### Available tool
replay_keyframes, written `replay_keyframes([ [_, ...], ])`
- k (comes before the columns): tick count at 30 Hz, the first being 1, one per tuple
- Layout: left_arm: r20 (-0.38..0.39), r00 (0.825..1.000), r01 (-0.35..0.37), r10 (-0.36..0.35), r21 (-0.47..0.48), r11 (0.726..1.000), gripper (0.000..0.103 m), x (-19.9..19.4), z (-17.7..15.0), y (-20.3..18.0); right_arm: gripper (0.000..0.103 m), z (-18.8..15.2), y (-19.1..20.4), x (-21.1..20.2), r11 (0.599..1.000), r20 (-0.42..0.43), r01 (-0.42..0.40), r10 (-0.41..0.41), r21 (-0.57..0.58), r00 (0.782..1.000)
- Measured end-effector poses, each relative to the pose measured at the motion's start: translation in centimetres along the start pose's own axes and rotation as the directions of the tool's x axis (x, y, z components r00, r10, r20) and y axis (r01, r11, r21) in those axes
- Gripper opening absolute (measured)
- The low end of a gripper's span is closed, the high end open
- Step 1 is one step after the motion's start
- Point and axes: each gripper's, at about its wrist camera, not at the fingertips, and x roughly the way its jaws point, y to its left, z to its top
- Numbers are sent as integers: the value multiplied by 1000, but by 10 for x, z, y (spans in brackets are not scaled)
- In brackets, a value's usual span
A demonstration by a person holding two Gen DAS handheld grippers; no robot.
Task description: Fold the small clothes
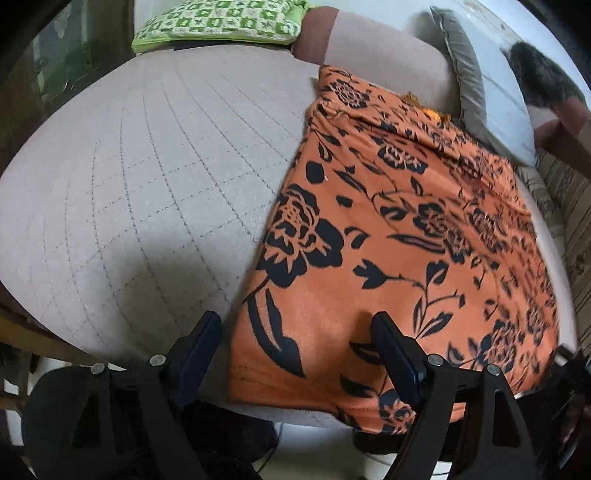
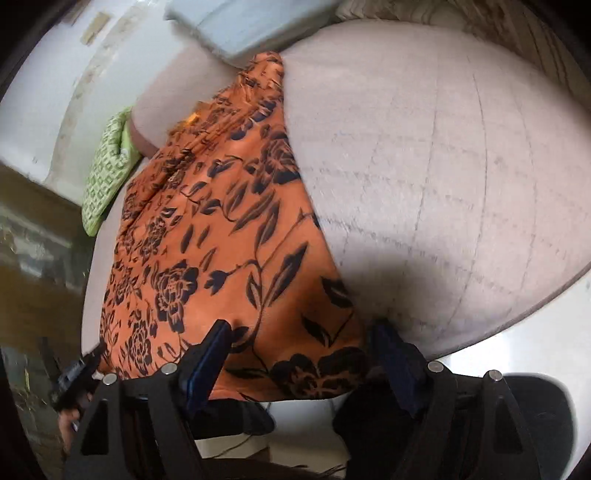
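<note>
A: Left wrist view. Left gripper (image 1: pixel 295 325) jaws spread wide, holding nothing. One finger sits over the bare quilted mattress (image 1: pixel 147 166), the other over the near edge of the orange floral garment (image 1: pixel 388 240).

B: Where's the garment?

A: Lying flat on the mattress, on the right of this view, running from the near edge up to the far end. Orange knit-looking fabric, black rose and leaf print, roughly rectangular, a few wrinkles at the far end.

B: Anything else there?

A: Green-and-white checked cushion (image 1: pixel 221 22) at the far left corner, a grey pillow (image 1: pixel 465 81) beside a pale blue one (image 1: pixel 506 110) at the far right. Mattress is pinkish-grey with a stitched grid.

B: Right wrist view?

A: Right gripper (image 2: pixel 299 332) also wide apart and empty, straddling the garment's (image 2: pixel 221 240) near corner: left finger over the fabric, right finger at its edge where the mattress (image 2: pixel 443 166) starts. Contact with the cloth: can't tell.

B: What's only visible here?

A: The left gripper (image 2: pixel 79 373) seen from outside, small and dark at the garment's other near corner. The checked cushion (image 2: pixel 107 170) shows too, blurred, and the pale blue pillow (image 2: pixel 251 26) at the top. Grey pillow shows only in the left view.
</note>
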Motion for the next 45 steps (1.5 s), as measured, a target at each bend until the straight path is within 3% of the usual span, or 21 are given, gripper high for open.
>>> replay_keyframes([
  [1,1,999,-44,44,13,999,39,2,0,-1,75,-1,1,-3,1000,0,-32,32,-1,1000],
  [3,10,999,-37,37,25,999,25,0,-3,-1,20,0,-2,-4,999,-6,-49,49,14,999],
  [6,11,1000,-20,19,8,1000,26,-1,-3,0,21,-1,-18,-2,995,-11,-31,32,92,999],
  [7,14,1000,-10,10,1,1000,37,-1,-2,1,22,-1,-18,-3,995,-11,-31,33,94,999],
  [8,12,1000,11,-11,0,1000,62,-2,-4,1,25,1,-13,-4,996,-12,-28,29,80,1000],
  [10,-6,1000,30,-30,11,999,82,-3,-9,0,57,1,-5,-4,996,-15,-75,76,47,997],
  [11,-7,1000,6,-6,30,1000,75,-2,-10,-4,74,1,-2,-3,995,-20,-97,98,35,995],
  [12,4,1000,-22,21,56,998,58,-2,-12,-8,74,2,1,-2,997,-30,-74,75,22,997],
  [13,15,999,-30,29,59,998,26,-4,-12,-9,73,2,3,-1,998,-34,-62,62,17,997],
  [14,15,1000,-13,12,49,999,6,-6,-11,-7,62,4,4,1,998,-31,-58,59,20,998],
  [15,3,1000,28,-28,27,999,6,-7,-9,-2,16,5,2,1,996,-37,-80,81,35,996],
  [16,1,999,49,-49,4,999,6,-10,-8,2,5,5,-3,0,989,-46,-129,133,77,990],
  [22,110,983,150,-147,-18,989,6,-56,-2,9,5,11,-8,-44,969,85,-223,215,105,973],
  [25,19,986,166,-165,-111,980,6,-37,-2,18,5,14,-15,-45,974,82,-194,185,113,979],
  [28,-93,989,96,-113,-175,980,7,-2,-12,26,5,8,-25,-27,971,30,-175,173,164,985],
  [34,-88,992,75,-87,-127,989,27,-5,-4,18,13,10,-30,-14,967,9,-177,178,184,984],
  [36,-88,992,74,-85,-127,989,27,-4,-3,17,23,14,-31,-11,967,2,-178,181,184,983],
  [37,-83,994,56,-65,-106,993,7,-5,-2,14,22,14,-29,-8,967,-18,-184,190,175,982],
  [39,-63,993,94,-100,-86,992,5,-13,-4,15,18,16,-21,-4,970,-67,-193,204,145,977],
  [41,-22,994,108,-110,-71,992,5,-28,-1,18,6,18,-14,-9,962,-74,-239,250,132,965],
  [45,79,975,211,-207,-55,976,5,-68,34,17,6,39,-2,-32,903,-10,-402,408,151,913],
])
